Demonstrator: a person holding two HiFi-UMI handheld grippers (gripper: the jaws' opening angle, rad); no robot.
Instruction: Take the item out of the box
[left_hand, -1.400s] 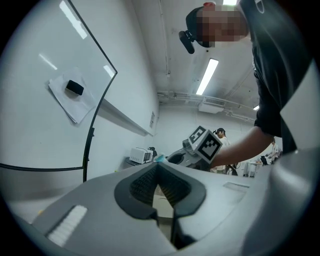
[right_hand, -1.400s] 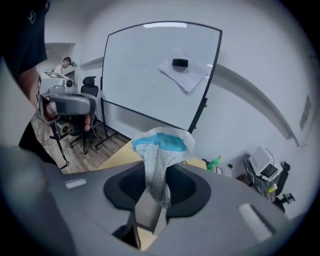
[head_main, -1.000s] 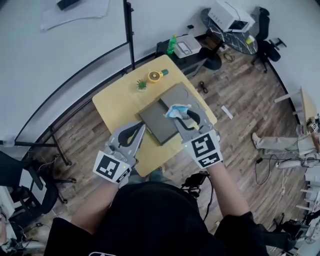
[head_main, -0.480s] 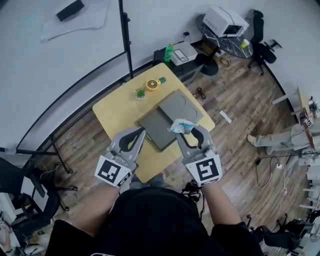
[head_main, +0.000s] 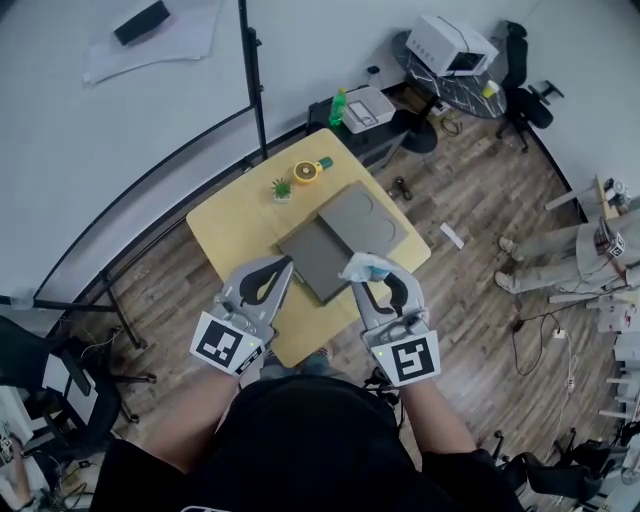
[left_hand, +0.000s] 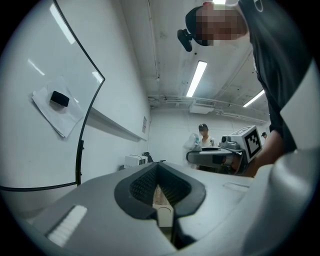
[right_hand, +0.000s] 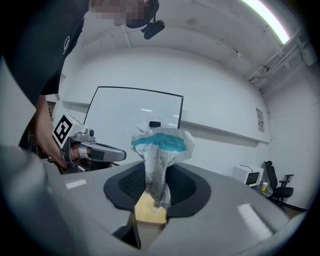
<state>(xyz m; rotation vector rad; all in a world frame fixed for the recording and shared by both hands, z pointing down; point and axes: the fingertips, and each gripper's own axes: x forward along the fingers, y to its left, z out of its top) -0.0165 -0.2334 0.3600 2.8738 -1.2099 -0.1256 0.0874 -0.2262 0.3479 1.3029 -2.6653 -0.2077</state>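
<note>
A flat grey box lies open on the yellow table, its lighter lid beside it to the right. My right gripper is shut on a crumpled white-and-blue packet, held in the air above the table's near edge, clear of the box. In the right gripper view the packet stands up from the pinched jaws of the right gripper. My left gripper hovers left of the box with its jaws together and nothing in them. In the left gripper view, the left gripper shows the same.
A small potted plant and a yellow-orange round object stand at the table's far side. A whiteboard stand's black pole rises behind the table. Office chairs, a cart and cables ring the table on the wooden floor.
My right gripper has drawn the packet back from over the box toward me and to the table's near edge. The left gripper has barely moved.
</note>
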